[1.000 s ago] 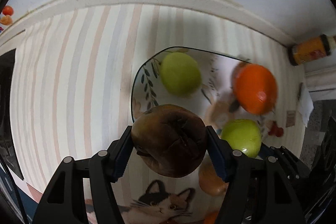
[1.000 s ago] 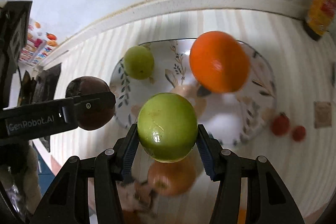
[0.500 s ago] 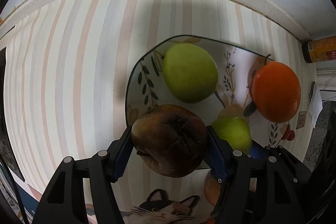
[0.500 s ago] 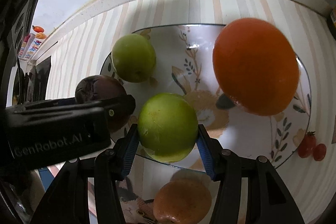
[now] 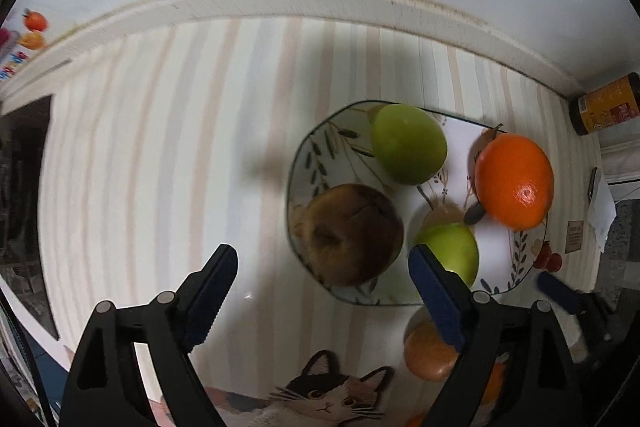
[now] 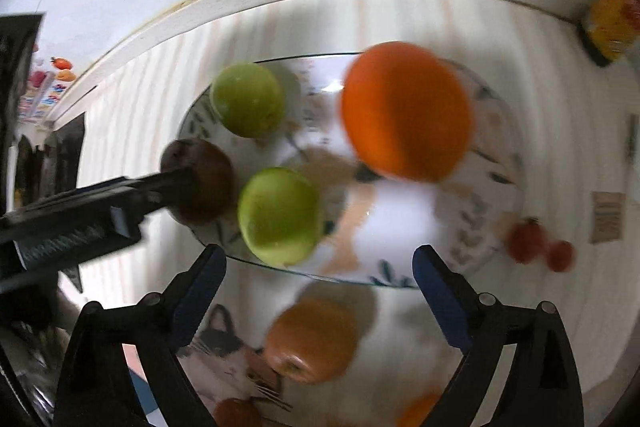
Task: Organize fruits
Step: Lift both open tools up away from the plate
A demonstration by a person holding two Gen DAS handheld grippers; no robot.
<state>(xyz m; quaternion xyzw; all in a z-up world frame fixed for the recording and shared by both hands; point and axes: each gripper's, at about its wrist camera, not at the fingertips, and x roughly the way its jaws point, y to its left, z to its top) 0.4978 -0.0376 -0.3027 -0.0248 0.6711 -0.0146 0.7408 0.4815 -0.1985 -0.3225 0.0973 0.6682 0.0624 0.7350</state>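
The striped table (image 5: 160, 155) carries everything, with the leaf-patterned plate (image 5: 308, 163) toward its right side, well short of the back edge; four fruits lie on the plate, and the risk is that they roll, since the plate looks shallow and its rim low.

The orange (image 5: 514, 181) sits at the plate's right edge, partly over the rim as far as the left view shows; a nudge there could send it off onto the table toward the small red tomatoes (image 6: 538, 245). The brown fruit (image 5: 352, 233) rests on the near left rim, again close to the edge; the far green fruit (image 5: 408, 143) lies at the back of the plate, the safest of the four; the near green fruit (image 6: 280, 221) sits at the front rim, just beside the brown one.

The left gripper (image 5: 324, 279) is spread wide and pinches nothing, its right finger right before the near green fruit; the right gripper (image 6: 320, 279) is likewise spread and empty; any sideways swing could knock a rim fruit loose.

Another orange-brown fruit (image 6: 312, 339) waits on the table before the plate's front edge, near the cat picture (image 5: 324, 399); adding it may crowd the plate and push a neighbour over the rim.
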